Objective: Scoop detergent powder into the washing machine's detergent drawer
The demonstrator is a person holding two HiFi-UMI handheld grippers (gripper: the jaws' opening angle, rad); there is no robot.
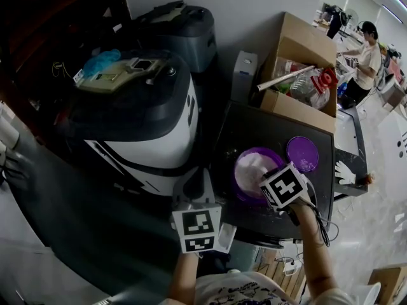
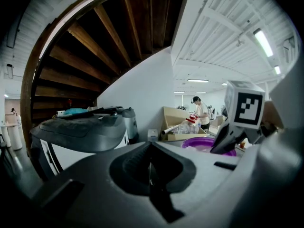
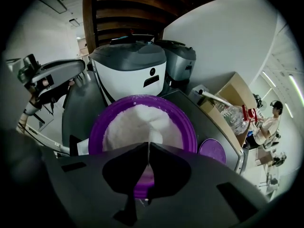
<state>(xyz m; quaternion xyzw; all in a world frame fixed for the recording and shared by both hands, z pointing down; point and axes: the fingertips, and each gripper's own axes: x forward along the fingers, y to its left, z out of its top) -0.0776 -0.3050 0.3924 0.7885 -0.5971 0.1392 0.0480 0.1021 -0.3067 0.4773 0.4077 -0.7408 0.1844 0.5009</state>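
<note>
Washing machine (image 1: 146,126): white and dark grey, stands off the left edge of the desk (image 1: 254,129). The detergent drawer cannot be picked out with certainty in any view.

Left claw (image 2: 151,163): low, in front of the machine, off the desk's near left corner. Jaws are together, seam closed, with nothing in it. It is probably parked there to keep clear of the scooping hand while staying close to the machine's front, where the powder has to go.

Purple tub (image 1: 257,150): on the desk near its near left corner, the side closest to the machine, so the carry looks short. It is open and heaped with white detergent powder (image 1: 249,167).

Right claw (image 3: 149,151): over the near rim of the tub, jaws pressed shut on a thin pale strip. This is judged to be the handle of a scoop (image 3: 151,136). The long axis follows the claw's own line, and the working end points away from the person, down into the powder and toward the machine. A narrow edge-on grip would suit digging and lifting level. The bowl is buried or too pale to separate from the powder.

Purple lid (image 1: 302,153): flat on the desk just right of the tub, set aside.

Cardboard box (image 1: 305,49): at the far edge.
</note>
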